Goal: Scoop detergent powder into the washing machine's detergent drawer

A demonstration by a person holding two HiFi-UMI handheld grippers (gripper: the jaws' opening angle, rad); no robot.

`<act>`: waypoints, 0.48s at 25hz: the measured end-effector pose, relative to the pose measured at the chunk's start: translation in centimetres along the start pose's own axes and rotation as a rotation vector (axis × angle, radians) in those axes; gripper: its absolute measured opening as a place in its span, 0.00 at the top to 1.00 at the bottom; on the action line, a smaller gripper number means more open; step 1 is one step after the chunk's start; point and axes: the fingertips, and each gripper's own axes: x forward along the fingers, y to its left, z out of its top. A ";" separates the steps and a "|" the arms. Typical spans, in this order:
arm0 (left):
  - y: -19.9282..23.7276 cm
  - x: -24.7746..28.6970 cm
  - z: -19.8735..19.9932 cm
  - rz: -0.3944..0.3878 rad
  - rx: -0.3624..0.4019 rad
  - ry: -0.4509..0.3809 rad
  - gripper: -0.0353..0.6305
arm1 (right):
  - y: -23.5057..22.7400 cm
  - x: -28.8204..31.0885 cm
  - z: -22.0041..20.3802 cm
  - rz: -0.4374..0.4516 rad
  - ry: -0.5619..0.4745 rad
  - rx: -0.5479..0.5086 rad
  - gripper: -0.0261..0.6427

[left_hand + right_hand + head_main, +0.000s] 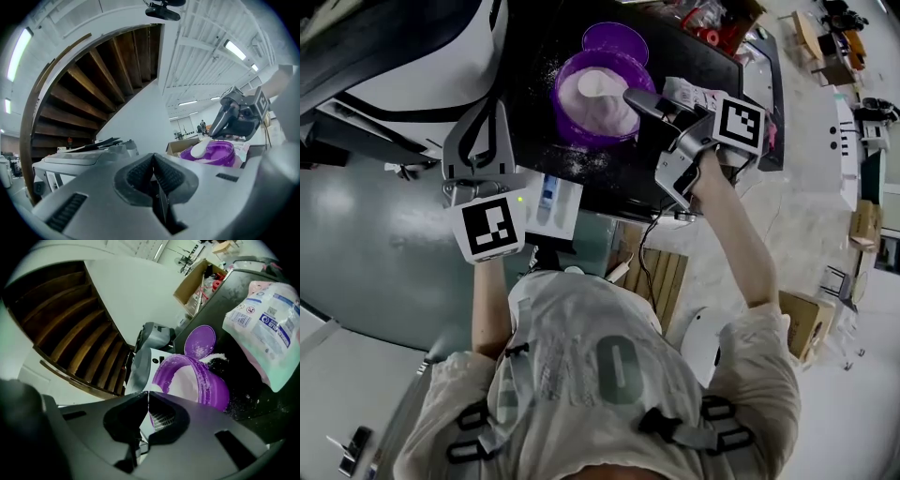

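A purple tub (581, 117) of white detergent powder stands on the washing machine's black top (530, 66), its purple lid (616, 39) lying just behind it. My right gripper (630, 94) reaches over the tub's rim, shut on the handle of a white scoop (598, 84) whose bowl rests on the powder. In the left gripper view the scoop (200, 147) shows above the tub (216, 153). The white detergent drawer (555, 204) stands pulled out below the top's front edge. My left gripper (481, 117) hangs shut and empty to the drawer's left, jaws (153, 159) closed together.
Powder is spilled on the black top (243, 394) around the tub (206, 385). A white and pink detergent bag (265, 324) lies right of the tub. A cardboard box (197, 280) with clutter stands behind the machine. Wooden slats (661, 272) and a cable lie below by the floor.
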 end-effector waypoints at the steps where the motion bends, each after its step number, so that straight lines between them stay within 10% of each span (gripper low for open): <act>1: -0.1 -0.1 0.3 0.000 0.006 -0.005 0.91 | 0.1 -0.1 0.1 0.020 -0.019 0.017 0.94; 12: -1.6 -0.9 2.7 -0.021 0.012 -0.052 0.91 | 0.5 -0.8 -0.2 0.173 -0.136 0.202 0.94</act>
